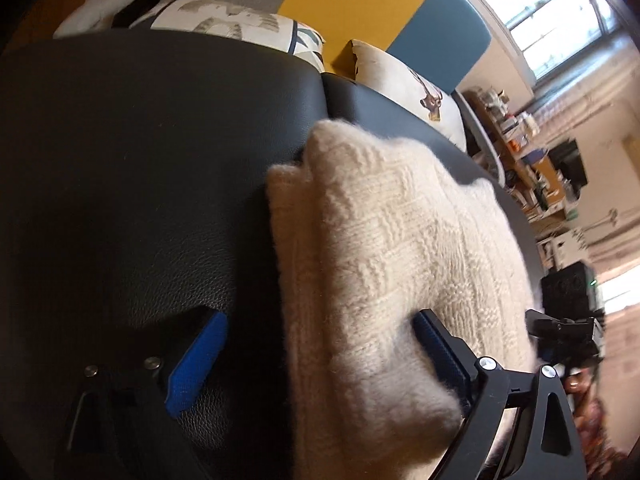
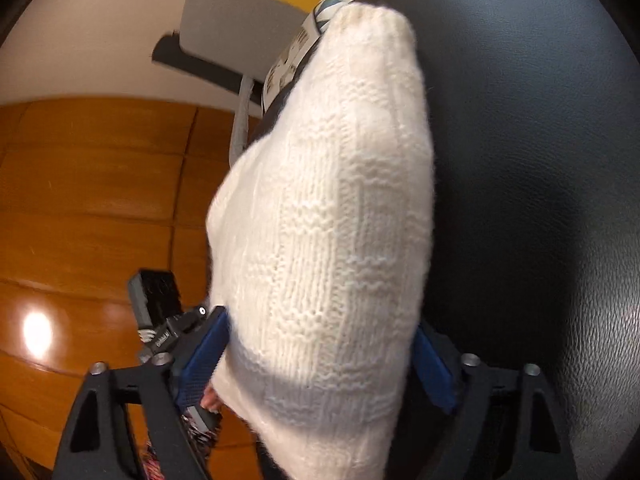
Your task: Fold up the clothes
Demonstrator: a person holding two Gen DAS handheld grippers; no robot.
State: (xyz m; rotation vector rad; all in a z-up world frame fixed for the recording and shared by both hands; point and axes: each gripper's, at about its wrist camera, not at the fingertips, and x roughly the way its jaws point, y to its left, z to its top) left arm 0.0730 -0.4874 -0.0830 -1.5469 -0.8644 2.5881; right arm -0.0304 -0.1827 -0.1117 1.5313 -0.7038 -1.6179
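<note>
A cream knit sweater (image 1: 392, 248), folded into a thick pad, lies on the black leather sofa seat (image 1: 140, 160). My left gripper (image 1: 318, 360) stands open wide across the sweater's near edge. Its left pad rests on bare leather, clear of the wool, and its right pad lies on top of the knit. In the right wrist view the same sweater (image 2: 332, 220) fills the gap of my right gripper (image 2: 320, 364). The blue pads sit at its two sides without pinching the fabric. Black leather (image 2: 540, 160) lies to its right.
Two printed cushions (image 1: 240, 24) (image 1: 416, 92) lean against the yellow and blue backrest (image 1: 360, 4) behind the sweater. Cluttered shelves (image 1: 532, 160) stand at the far right. The sofa's edge drops to a glossy wooden floor (image 2: 88, 200).
</note>
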